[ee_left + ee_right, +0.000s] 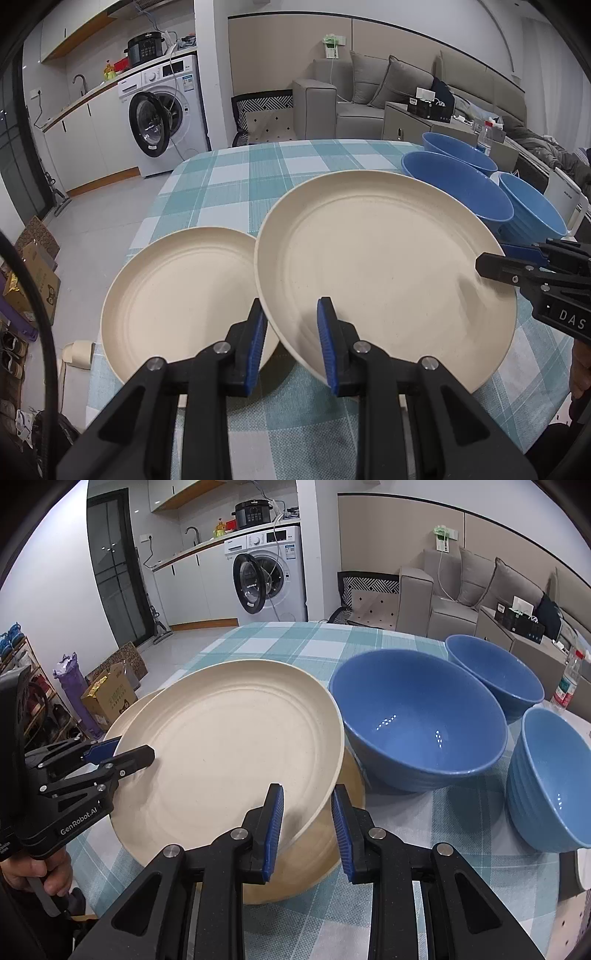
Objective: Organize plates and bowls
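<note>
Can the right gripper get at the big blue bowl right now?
Probably not yet: the right gripper is shut on the cream plate rim. The big blue bowl sits close beside it, nothing between, so freed it should reach.

raised plate [384,269] over another plate [177,295], three bowls [421,720] right

Matt speckled plates [388,266], glossy blue bowls [417,716], woven checked tablecloth [240,173].

black plastic tongs [291,343] with ribbed blue pads [274,834], silver screws, white "genrobot.ai" lettering on one body.
</note>
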The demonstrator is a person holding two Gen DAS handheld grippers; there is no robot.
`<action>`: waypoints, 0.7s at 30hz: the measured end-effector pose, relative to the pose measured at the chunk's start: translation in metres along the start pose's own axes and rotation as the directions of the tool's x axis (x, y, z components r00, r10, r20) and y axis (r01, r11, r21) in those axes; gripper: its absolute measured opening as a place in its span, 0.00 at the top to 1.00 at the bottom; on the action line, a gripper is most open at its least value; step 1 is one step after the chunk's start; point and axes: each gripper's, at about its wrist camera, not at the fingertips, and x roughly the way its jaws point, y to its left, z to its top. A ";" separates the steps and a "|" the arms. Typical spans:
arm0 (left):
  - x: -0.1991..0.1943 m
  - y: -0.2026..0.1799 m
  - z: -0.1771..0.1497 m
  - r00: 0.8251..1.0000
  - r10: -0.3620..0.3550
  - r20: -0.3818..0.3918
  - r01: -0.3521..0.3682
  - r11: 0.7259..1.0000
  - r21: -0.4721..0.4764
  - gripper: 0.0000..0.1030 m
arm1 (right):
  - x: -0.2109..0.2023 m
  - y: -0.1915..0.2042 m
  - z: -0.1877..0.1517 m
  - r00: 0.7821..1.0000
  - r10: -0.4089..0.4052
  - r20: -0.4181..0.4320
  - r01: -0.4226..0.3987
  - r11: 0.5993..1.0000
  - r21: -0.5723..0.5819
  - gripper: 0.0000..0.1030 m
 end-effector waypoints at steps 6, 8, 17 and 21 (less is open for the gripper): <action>0.003 -0.001 0.000 1.000 0.007 -0.009 -0.007 1.000 0.010 0.76 | 0.002 -0.001 -0.007 1.000 0.001 -0.005 -0.001 1.000 -0.005 0.73; 0.003 -0.001 -0.002 1.000 0.009 -0.013 -0.009 1.000 0.011 0.76 | 0.004 -0.002 -0.007 1.000 0.003 -0.012 -0.003 1.000 -0.006 0.73; 0.006 -0.002 -0.003 1.000 0.011 -0.026 -0.010 1.000 0.017 0.75 | 0.010 -0.004 -0.010 1.000 0.008 -0.030 -0.009 1.000 -0.012 0.72; 0.010 -0.003 -0.005 0.999 0.011 -0.038 -0.010 1.000 0.023 0.75 | 0.014 -0.005 -0.011 0.999 0.009 -0.042 -0.009 1.000 -0.008 0.72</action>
